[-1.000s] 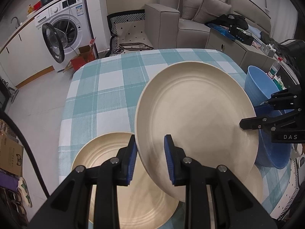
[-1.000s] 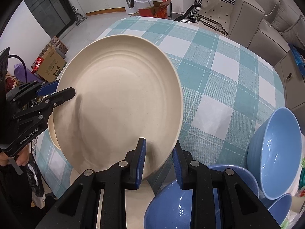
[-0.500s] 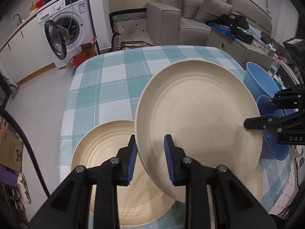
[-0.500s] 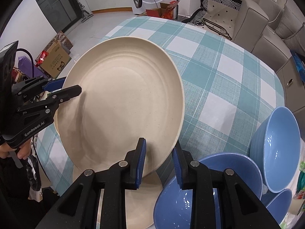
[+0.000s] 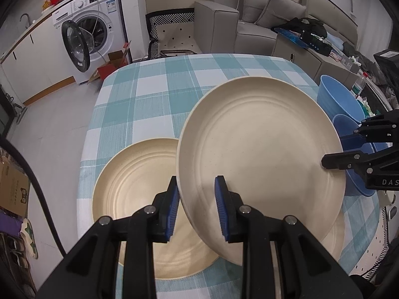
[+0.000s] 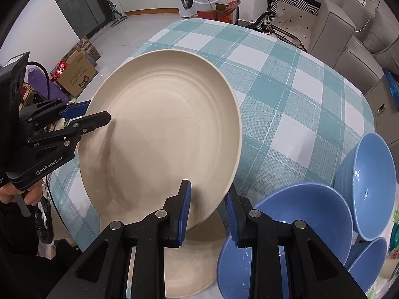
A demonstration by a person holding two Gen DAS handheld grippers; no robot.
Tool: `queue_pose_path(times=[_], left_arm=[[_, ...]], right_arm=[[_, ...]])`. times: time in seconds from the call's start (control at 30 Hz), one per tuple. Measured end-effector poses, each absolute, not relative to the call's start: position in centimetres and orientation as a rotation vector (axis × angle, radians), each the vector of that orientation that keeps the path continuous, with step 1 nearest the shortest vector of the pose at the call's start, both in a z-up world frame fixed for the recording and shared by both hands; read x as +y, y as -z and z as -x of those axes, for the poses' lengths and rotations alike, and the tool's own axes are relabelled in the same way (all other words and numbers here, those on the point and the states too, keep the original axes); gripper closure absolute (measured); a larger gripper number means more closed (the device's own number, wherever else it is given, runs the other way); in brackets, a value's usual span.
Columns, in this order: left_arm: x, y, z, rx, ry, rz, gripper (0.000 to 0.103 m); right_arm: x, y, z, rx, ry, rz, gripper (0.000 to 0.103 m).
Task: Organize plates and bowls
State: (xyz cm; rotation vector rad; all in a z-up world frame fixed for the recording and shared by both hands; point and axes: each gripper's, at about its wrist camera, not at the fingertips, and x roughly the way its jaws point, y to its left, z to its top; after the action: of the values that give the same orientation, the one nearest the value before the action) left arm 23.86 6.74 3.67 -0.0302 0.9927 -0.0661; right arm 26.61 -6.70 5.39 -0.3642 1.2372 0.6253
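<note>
- The left claw (image 5: 197, 209) is clenched on the near rim of a cream plate (image 5: 259, 159), one blue pad under the rim and one on the inner face.
- The right claw (image 6: 208, 214) grips the opposite rim of the same plate, its pads pinching the edge from both sides.
- The plate hangs tilted between the two claws, clear of the table (image 5: 154, 94), which wears a teal and white checked cloth.
- In the left wrist view a second cream plate (image 5: 139, 199) lies flat on the cloth near the table's front edge, partly beneath the lifted one.
- A third cream plate (image 6: 189, 261) rests on the table under the right claw, just beside a blue bowl (image 6: 294, 226).
- Two more blue bowls lean on their sides to the right of that bowl: a large one (image 6: 369, 184) and a smaller one (image 6: 369, 256) below it, all crowded at the table's right edge.
- A hand (image 6: 22, 194) holding the left claw's grip shows at the left edge of the right wrist view.
- Beyond the table stand a white washing machine (image 5: 92, 30) with its door swung open, and a grey sofa (image 5: 249, 22) with cushions.
- A cardboard box (image 6: 77, 72) sits on the floor by the table's left side.
</note>
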Motion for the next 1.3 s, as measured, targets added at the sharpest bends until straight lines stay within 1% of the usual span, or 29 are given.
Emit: queue_pose_path(times=[0.4,1.3], left_arm=[[6.2,-4.2,-22.1,0.985,0.073,0.005,0.077],[4.8,-3.1,-19.6,1.026,0.113,-0.058,0.077]], right_arm=[[-7.3,-5.5,-24.2,1.237,-0.638,0.359,0.075],[-9.0,-3.1,-19.7,1.283,-0.672,0.316,0.075]])
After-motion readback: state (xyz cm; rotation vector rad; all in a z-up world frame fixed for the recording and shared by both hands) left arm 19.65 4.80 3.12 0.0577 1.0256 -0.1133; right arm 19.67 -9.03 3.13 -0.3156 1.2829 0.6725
